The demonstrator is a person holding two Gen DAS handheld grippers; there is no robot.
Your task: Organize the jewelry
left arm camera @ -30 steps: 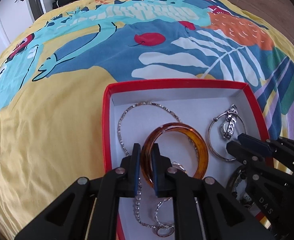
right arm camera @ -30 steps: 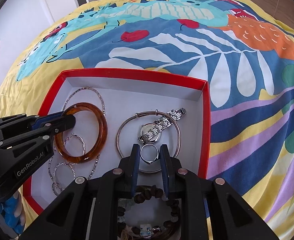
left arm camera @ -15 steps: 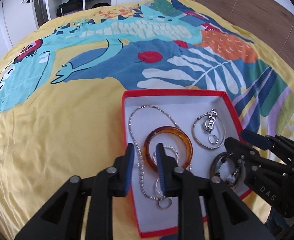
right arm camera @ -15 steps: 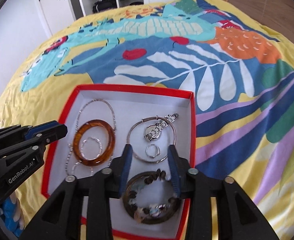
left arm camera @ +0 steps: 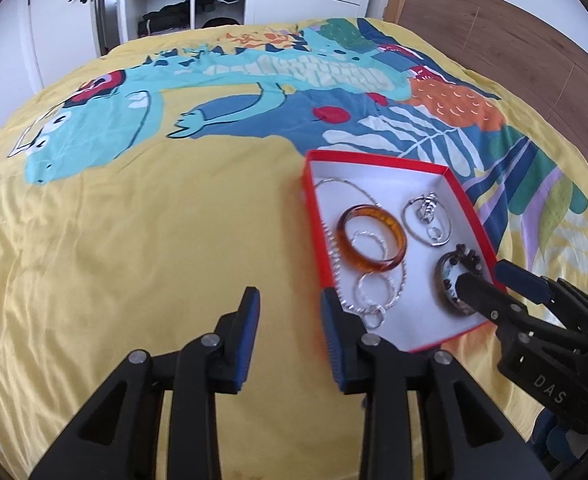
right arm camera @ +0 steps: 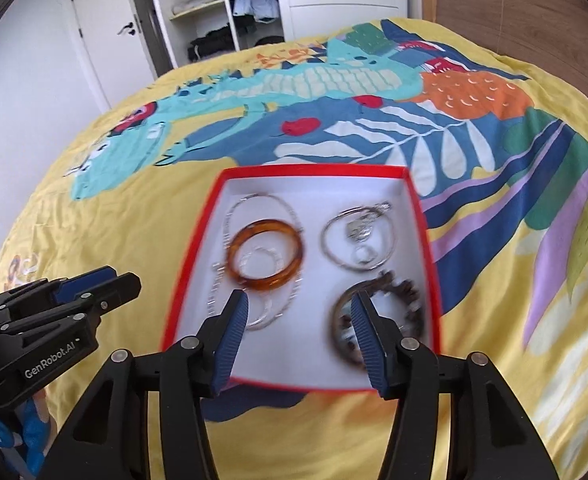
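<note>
A red box (left arm camera: 470,196) (right arm camera: 318,169) with a white inside lies on the bed. It holds an amber bangle (left arm camera: 372,238) (right arm camera: 265,254), a silver chain necklace (left arm camera: 336,248), silver hoop earrings (left arm camera: 374,292), a silver bangle with a watch and a ring (left arm camera: 428,220) (right arm camera: 360,242), and a dark beaded bracelet (left arm camera: 458,280) (right arm camera: 378,316). My left gripper (left arm camera: 289,316) is open and empty, above the bedcover left of the box's near corner. My right gripper (right arm camera: 298,320) is open and empty, above the box's near end; it also shows in the left wrist view (left arm camera: 490,282).
The bed has a yellow cover (left arm camera: 133,240) with a colourful dinosaur and leaf print. An open wardrobe (left arm camera: 165,4) with clothes stands beyond the far edge. A wooden headboard panel (left arm camera: 494,40) runs along the right side.
Both grippers have pulled up and back from the box and opened wide. The left let go of the amber bangle, the right of the ring; both lie in the box.
</note>
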